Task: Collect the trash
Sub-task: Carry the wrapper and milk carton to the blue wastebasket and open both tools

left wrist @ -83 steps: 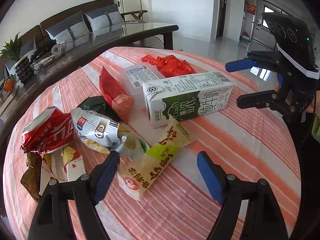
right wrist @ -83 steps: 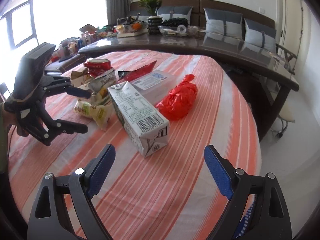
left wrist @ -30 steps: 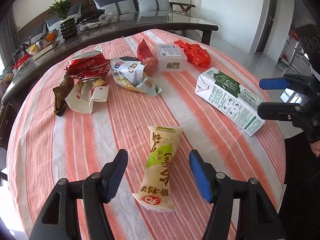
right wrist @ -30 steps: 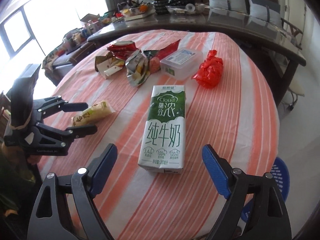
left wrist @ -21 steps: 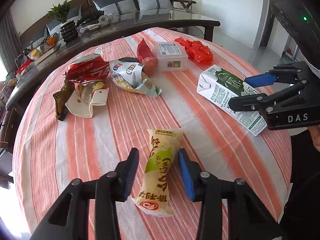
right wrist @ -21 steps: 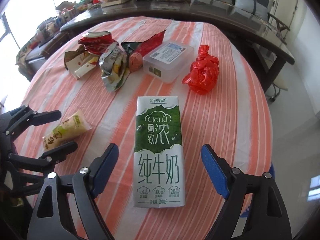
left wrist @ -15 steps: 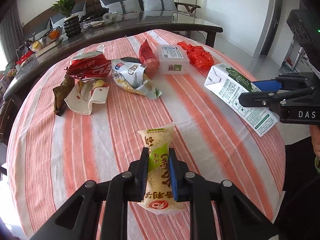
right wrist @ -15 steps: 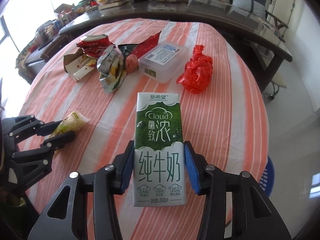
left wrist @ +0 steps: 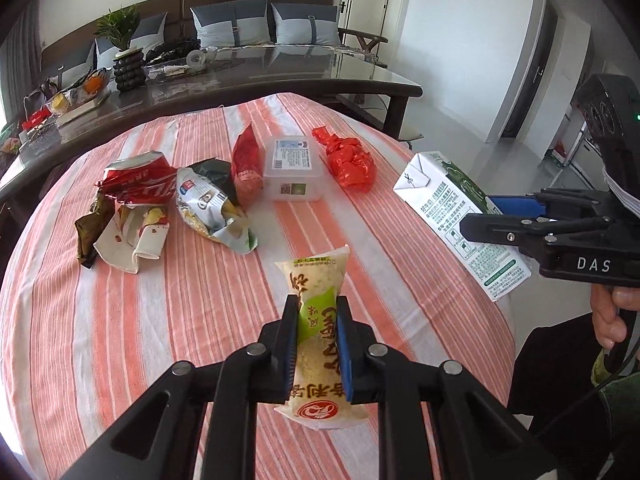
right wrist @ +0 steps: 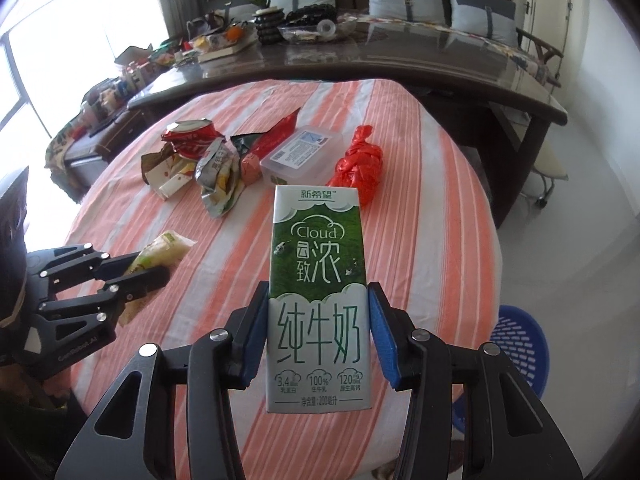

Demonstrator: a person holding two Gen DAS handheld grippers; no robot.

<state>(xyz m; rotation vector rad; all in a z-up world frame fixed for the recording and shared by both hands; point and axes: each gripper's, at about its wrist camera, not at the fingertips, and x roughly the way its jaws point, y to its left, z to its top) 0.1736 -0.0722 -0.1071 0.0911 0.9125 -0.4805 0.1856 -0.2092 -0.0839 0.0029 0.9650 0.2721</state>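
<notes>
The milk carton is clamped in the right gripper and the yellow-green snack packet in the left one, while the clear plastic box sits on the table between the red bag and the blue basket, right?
Not quite. The clear plastic box sits between the red bag and a red snack wrapper, as the left wrist view shows; the blue basket stands on the floor. The milk carton is in the right gripper, the snack packet in the left gripper.

Left claw (left wrist: 317,334): was wide open over the yellow-green snack packet (left wrist: 319,334), now clamped on its middle, packet lifted off the counter (left wrist: 200,300). Right claw (right wrist: 318,330): was wide open around the milk carton (right wrist: 318,300), now gripping its sides near the bottom end, carton raised clear of the striped cloth. Earlier on, packet and carton lay together by the other trash; both now sit nearer the counter edge, apart.
</notes>
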